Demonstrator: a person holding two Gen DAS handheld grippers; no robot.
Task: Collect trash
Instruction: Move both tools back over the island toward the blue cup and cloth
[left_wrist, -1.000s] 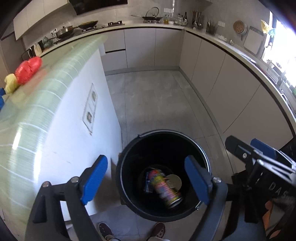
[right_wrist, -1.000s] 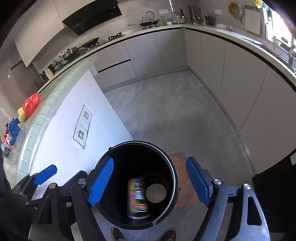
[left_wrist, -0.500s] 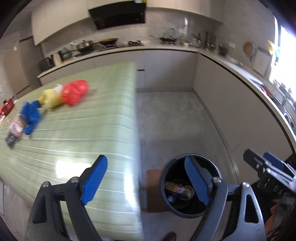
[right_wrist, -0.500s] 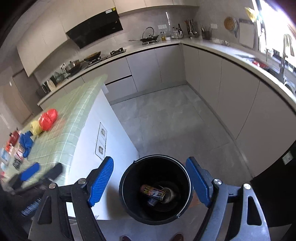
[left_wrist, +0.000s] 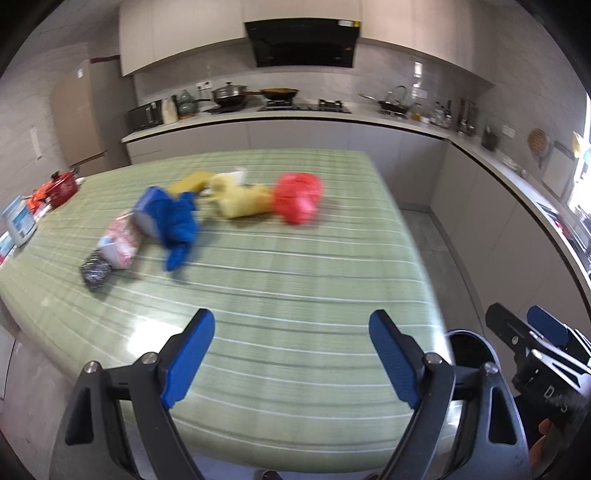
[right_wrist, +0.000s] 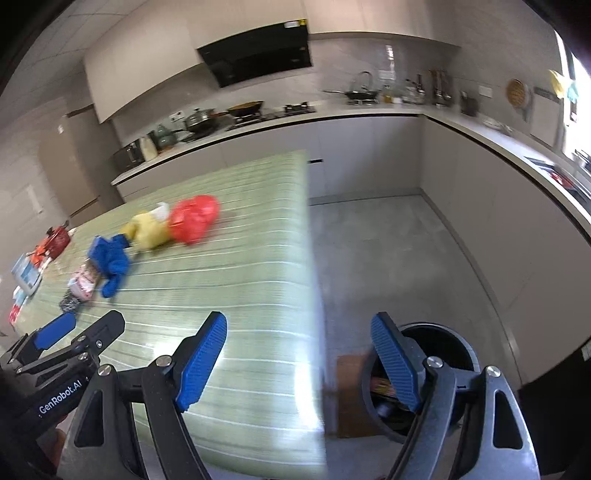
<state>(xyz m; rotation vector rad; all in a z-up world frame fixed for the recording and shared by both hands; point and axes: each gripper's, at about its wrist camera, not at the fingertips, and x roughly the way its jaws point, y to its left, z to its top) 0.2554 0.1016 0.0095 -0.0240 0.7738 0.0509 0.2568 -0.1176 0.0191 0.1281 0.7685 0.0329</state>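
Both claws stand released with nothing between the blue pads: the left claw (left_wrist: 291, 354) over the near part of the green worktop (left_wrist: 295, 295), the right claw (right_wrist: 299, 358) at the worktop's edge above the bin (right_wrist: 454, 339) on the floor.

Step in hand, as judged: reach for the next piece of trash. The pieces lie in a row well ahead: red bag (left_wrist: 299, 197), yellow bag (left_wrist: 240, 199), blue cloth (left_wrist: 173, 225), pink packet (left_wrist: 120, 240).

Procedure:
1. Take the red bag first; it lies nearest the bin side.
2. Centre the pads astride it.
3. Close on the bulk, not a loose corner.
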